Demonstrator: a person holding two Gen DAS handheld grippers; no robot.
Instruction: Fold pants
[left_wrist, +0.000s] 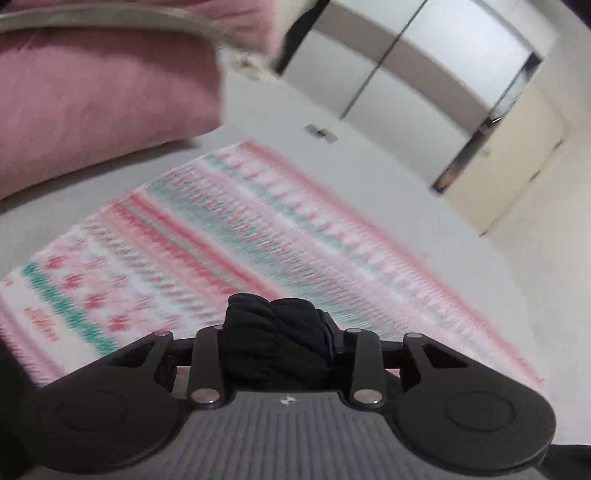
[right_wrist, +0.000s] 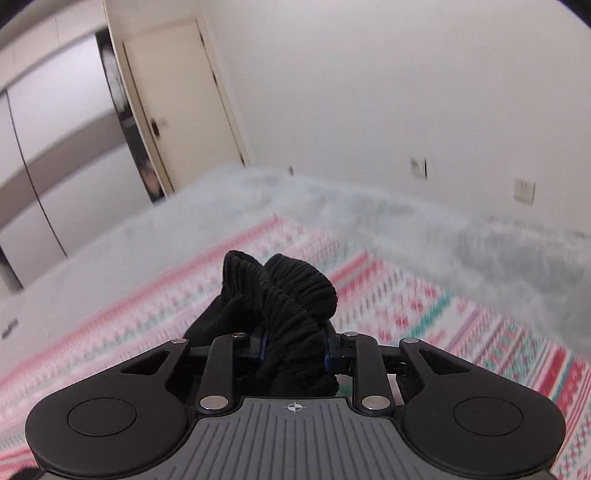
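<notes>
My left gripper (left_wrist: 277, 332) is clamped on a bunch of the black pants (left_wrist: 275, 325); my right gripper (right_wrist: 291, 343) pinches their ribbed waistband (bulging toward 12 o'clock) above the patterned blanket (right_wrist: 406, 302).

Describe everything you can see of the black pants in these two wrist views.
The black pants look like soft ribbed fabric, with a gathered elastic band bunched into folds. One bunch is clamped in the right gripper, another in the left gripper. Both bunches are held above the pink and teal patterned blanket. The rest of the garment is out of view.
</notes>
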